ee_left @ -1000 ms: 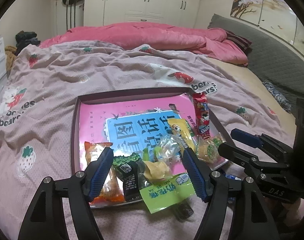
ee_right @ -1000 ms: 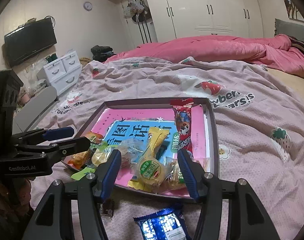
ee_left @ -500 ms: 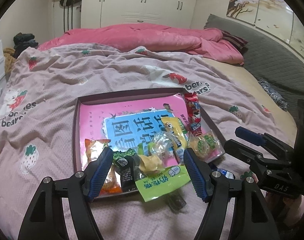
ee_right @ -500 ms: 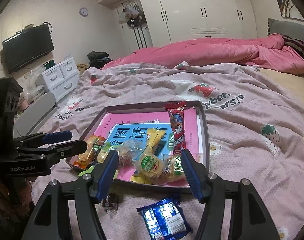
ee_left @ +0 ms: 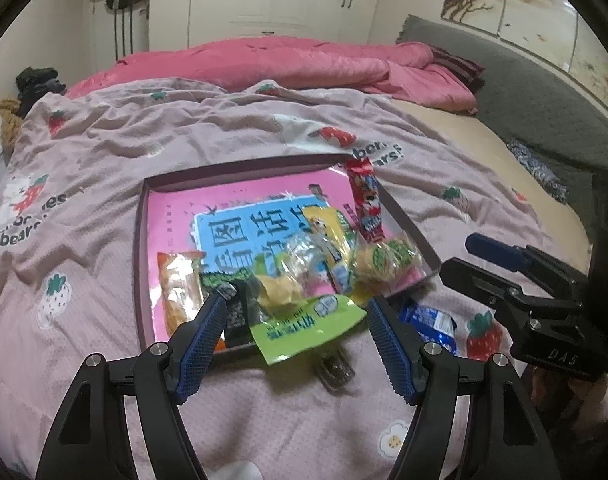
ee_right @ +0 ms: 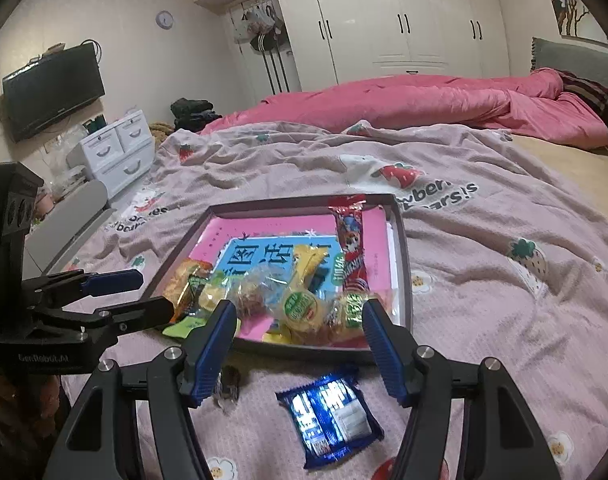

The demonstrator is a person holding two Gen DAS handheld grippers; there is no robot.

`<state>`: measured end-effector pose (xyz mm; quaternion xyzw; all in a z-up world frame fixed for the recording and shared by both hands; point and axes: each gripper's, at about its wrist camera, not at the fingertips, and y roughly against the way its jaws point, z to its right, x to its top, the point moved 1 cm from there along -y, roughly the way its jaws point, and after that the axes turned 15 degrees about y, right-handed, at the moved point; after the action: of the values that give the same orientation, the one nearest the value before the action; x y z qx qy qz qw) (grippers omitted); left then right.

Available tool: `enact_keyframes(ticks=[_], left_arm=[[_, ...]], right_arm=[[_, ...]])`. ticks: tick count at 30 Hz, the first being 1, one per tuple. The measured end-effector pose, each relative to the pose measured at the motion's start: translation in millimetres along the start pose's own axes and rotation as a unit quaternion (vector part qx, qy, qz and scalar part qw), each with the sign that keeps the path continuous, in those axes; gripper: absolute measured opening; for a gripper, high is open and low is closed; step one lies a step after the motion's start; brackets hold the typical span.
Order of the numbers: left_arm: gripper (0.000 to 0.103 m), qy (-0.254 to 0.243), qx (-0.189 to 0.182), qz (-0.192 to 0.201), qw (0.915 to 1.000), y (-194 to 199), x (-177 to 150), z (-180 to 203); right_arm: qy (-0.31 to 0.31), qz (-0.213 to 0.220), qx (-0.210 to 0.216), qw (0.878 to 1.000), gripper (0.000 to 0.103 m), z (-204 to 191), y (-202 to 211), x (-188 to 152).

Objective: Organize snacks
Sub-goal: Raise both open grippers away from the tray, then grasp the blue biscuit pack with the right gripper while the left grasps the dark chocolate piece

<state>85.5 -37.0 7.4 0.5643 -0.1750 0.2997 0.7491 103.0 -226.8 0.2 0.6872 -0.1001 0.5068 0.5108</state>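
Note:
A shallow dark tray (ee_left: 140,240) (ee_right: 404,264) with a pink and blue liner lies on the bed, with several snack packets piled at its near edge. A green packet (ee_left: 308,326) hangs over that edge. A blue packet (ee_right: 330,414) (ee_left: 428,322) and a small dark sweet (ee_left: 336,368) (ee_right: 228,388) lie on the blanket outside the tray. My left gripper (ee_left: 297,344) is open and empty, near the green packet. My right gripper (ee_right: 299,348) is open and empty, above the blue packet.
The bed has a mauve strawberry-print blanket (ee_left: 103,152) and a pink duvet (ee_right: 424,100) at the far end. White drawers (ee_right: 119,148) and a wall TV (ee_right: 51,88) stand left of the bed. A grey headboard (ee_left: 524,92) runs along the right.
Both grippers have drawn back from the tray, towards me. The blue packet and dark sweet now show more fully. Both stay open and empty.

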Motion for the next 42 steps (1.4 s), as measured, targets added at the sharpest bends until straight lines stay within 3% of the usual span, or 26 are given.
enact_keyframes(ticks=[13, 30, 42], left_arm=[[0.075, -0.01, -0.001, -0.023, 0.9997, 1.0, -13.7, 6.9], [0.075, -0.009, -0.011, -0.064, 0.9979, -4.9, -32.2, 11.5], [0.075, 0.005, -0.003, -0.113, 0.9936, -41.0, -47.9, 3.3]], right_arm=[[-0.001, -0.021, 0.001, 1.0, 0.065, -4.4, 7.8, -9.2], [0.047, -0.065, -0.015, 0.997, 0.065, -24.0, 3.8, -21.8], [0.052, -0.155, -0.01, 0.987, 0.065, -17.7, -36.7, -43.5]])
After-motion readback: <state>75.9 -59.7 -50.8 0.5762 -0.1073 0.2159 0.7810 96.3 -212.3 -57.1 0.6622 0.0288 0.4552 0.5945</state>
